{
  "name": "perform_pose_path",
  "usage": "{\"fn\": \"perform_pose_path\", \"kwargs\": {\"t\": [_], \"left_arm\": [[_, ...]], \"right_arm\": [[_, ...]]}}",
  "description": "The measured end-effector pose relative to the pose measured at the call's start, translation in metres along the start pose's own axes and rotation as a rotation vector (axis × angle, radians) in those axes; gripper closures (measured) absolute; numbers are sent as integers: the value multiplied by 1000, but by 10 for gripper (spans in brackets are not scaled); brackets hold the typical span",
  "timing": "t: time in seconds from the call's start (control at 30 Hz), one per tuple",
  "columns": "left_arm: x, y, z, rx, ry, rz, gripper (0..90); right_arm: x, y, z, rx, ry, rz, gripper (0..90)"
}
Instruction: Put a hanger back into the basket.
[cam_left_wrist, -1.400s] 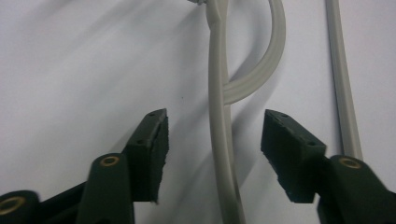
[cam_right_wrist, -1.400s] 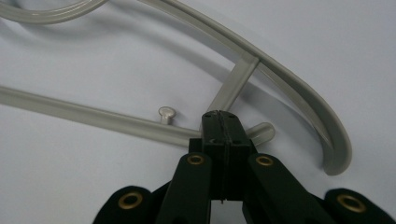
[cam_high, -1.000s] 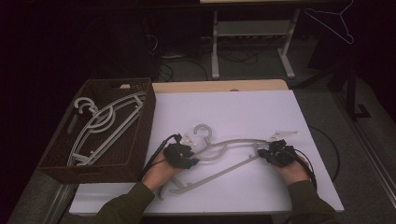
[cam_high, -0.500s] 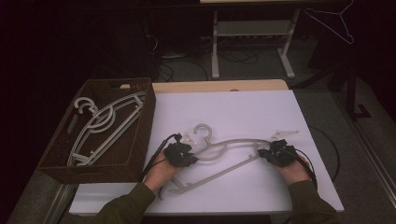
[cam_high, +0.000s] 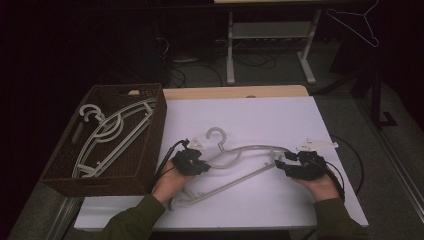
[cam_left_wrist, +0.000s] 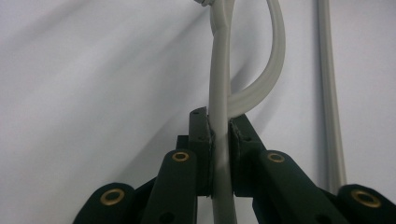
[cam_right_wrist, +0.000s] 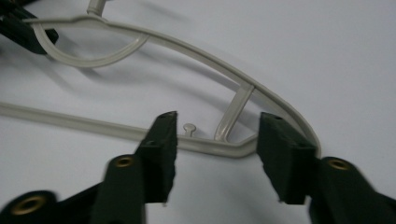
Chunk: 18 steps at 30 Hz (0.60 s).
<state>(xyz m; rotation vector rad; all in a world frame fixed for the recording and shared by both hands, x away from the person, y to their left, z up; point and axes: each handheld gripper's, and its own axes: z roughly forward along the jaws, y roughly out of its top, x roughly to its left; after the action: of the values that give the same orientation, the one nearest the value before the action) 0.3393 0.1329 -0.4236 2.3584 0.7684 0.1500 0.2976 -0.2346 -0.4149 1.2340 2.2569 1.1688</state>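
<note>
1. Dark room behind: a pale-legged frame (cam_high: 270, 45) stands on the floor among cables, and a wire hanger (cam_high: 356, 22) hangs at the upper right.
2. White covering lies over the desk (cam_high: 260, 115), whose wooden edge shows at the far side.
3. Beside the left gripper, at the desk's left edge, sits a brown wicker basket (cam_high: 150, 150) holding what look like several pale hangers (cam_high: 107, 132); their number is hard to tell.
4. The grey plastic hanger (cam_high: 250, 165) lies flat on the desk between the two grippers, its long axis running from one to the other, its hook toward the far edge.
5. The left gripper (cam_high: 190, 162) has its jaws clamped on the hanger's upper bar (cam_left_wrist: 220, 93), which runs straight out from between them.
6. The right gripper (cam_high: 300, 167) has its jaws apart, one on either side of the hanger's rounded end (cam_right_wrist: 261, 121); they look clear of it, though the view is blurred.
</note>
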Motion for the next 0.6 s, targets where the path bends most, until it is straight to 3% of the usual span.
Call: {"fn": "perform_pose_path", "kwargs": {"t": [0.03,0.1,0.27,0.4,0.6], "left_arm": [[0,1,0,-4,-3,-8,819],[0,3,-3,-5,-10,-15,819],[0,8,-8,-7,-13,-12,820],[-1,12,-13,-11,-12,-13,821],[-3,20,-19,-27,-7,-24,821]], "right_arm": [[0,0,0,0,0,0,435],[3,-2,-5,-40,-6,3,302],[10,-8,-14,-105,6,-1,171],[15,-11,-19,-143,-10,-21,129],[14,-19,-30,-164,-27,0,70]]}}
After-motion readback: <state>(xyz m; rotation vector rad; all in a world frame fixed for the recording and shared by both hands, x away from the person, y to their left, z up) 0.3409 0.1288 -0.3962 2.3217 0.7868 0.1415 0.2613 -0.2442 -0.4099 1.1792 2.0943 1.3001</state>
